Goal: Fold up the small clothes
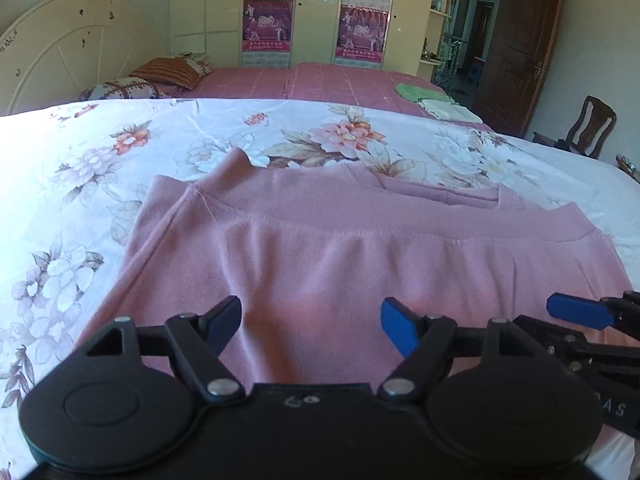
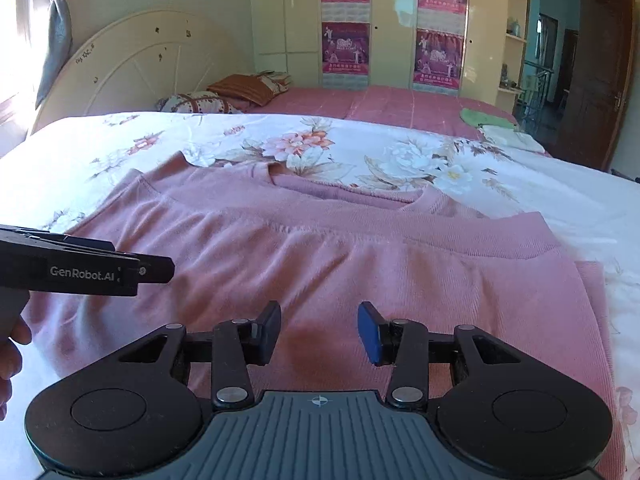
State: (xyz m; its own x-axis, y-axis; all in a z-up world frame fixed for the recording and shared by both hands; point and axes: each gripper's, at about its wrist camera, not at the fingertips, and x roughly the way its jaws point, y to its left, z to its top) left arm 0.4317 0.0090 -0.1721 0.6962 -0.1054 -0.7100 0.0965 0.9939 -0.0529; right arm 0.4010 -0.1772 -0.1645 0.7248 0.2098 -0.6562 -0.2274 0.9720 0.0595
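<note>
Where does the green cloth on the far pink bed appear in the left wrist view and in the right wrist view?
Left wrist view: the green cloth lies upper right of centre, on the far pink bed, just behind a pale cloth.
Right wrist view: the green cloth lies further right, on the same bed's near right corner, close to the brown door.
Shared landmark: the brown door, to the right of the cloth in both views.

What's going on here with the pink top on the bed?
A person is folding a pink sweater on a floral bedsheet, with a two-finger tool in each hand. The sweater lies flat with its bottom part folded up toward the neckline. The left tool and the right tool hover low over its near edge, side by side. Both are open and nothing is between their fingers.
</note>
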